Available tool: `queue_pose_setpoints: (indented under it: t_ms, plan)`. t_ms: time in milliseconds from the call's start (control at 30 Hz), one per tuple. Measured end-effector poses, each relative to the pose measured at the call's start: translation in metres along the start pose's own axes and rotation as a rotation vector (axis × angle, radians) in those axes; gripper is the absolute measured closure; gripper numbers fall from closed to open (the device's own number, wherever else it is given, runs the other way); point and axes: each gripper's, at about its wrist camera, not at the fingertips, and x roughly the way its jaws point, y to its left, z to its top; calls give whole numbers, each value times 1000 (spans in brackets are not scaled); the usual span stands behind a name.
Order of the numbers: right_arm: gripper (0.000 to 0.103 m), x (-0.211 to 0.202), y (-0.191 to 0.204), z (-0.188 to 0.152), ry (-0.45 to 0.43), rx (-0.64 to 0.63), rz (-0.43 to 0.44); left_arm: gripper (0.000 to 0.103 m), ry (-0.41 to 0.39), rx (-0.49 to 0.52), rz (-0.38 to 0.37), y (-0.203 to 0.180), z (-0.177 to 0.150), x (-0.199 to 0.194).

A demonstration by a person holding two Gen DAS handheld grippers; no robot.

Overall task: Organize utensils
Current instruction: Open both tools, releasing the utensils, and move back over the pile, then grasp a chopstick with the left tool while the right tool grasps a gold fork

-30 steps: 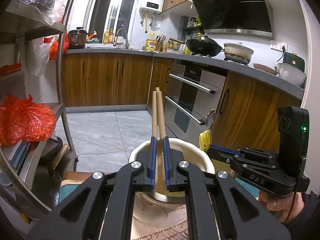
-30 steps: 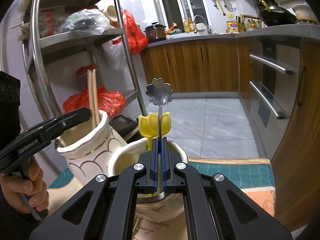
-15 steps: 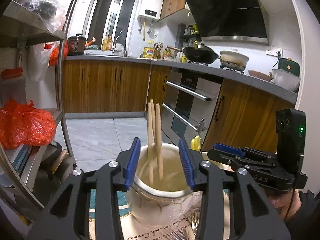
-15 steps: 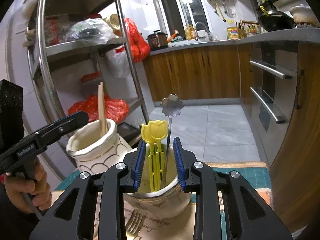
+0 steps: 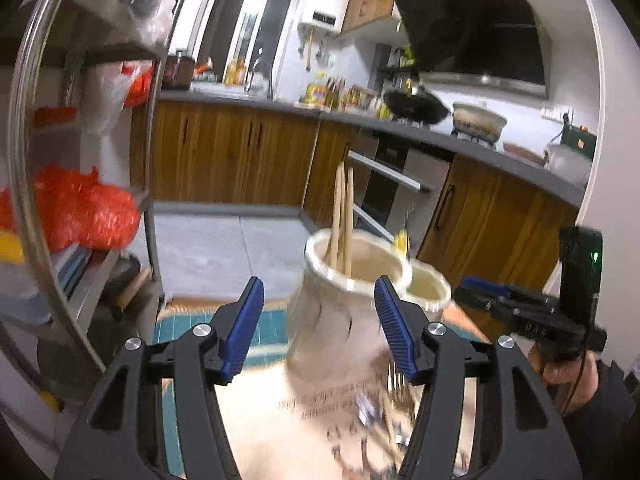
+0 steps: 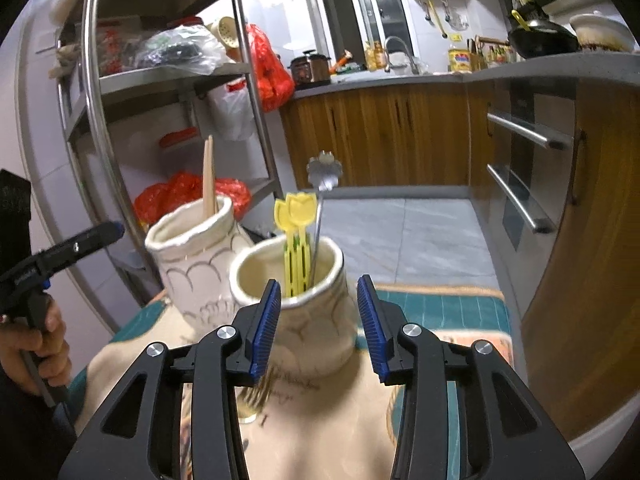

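Two cream ceramic jars stand side by side on a mat. The left jar (image 5: 344, 304) (image 6: 196, 256) holds wooden chopsticks (image 5: 343, 216) (image 6: 209, 178). My left gripper (image 5: 318, 322) is drawn back from it, jaws opening, nothing pressed between the pads. The right jar (image 6: 308, 312) (image 5: 428, 292) holds yellow tulip-topped utensils (image 6: 297, 236) and a metal flower-handled spoon (image 6: 320, 208). My right gripper (image 6: 318, 322) stands just before this jar, jaws opening, with the pads off the spoon. A fork (image 5: 396, 384) (image 6: 256, 394) lies on the mat in front of the jars.
The mat (image 6: 444, 308) is beige with a teal border and printed writing. A steel shelf rack (image 6: 100, 92) with bags stands at the left. Wooden cabinets and an oven (image 6: 520, 176) line the right. Each view shows the other gripper held by a hand at its edge.
Both grippers let go: the left released the chopsticks into the left jar, the right released the flower-handled spoon into the right jar. Both drew back and their jaws widened.
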Motion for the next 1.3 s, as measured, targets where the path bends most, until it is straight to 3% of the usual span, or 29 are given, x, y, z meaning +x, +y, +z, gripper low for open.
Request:
queue_pose_setpoints:
  t_ms: [233, 433, 767, 867, 933, 1200, 1300]
  plan:
    - [61, -11, 8, -18, 62, 12, 13, 46, 148, 12, 12, -8, -36, 2]
    - [54, -20, 23, -43, 107, 7, 43, 46, 259, 33, 6, -34, -74, 7]
    - [54, -30, 26, -74, 166, 25, 60, 49, 307, 72, -1, -63, -98, -2]
    - [54, -33, 26, -75, 166, 27, 73, 59, 336, 64, -10, -67, -101, 5]
    - [54, -33, 26, -77, 170, 30, 78, 75, 358, 58, -3, -68, -104, 11]
    - [53, -30, 31, -83, 197, 36, 95, 79, 433, 15, -64, -66, -109, 31]
    - [53, -29, 37, -84, 208, 14, 92, 88, 437, 11, -45, -63, -108, 32]
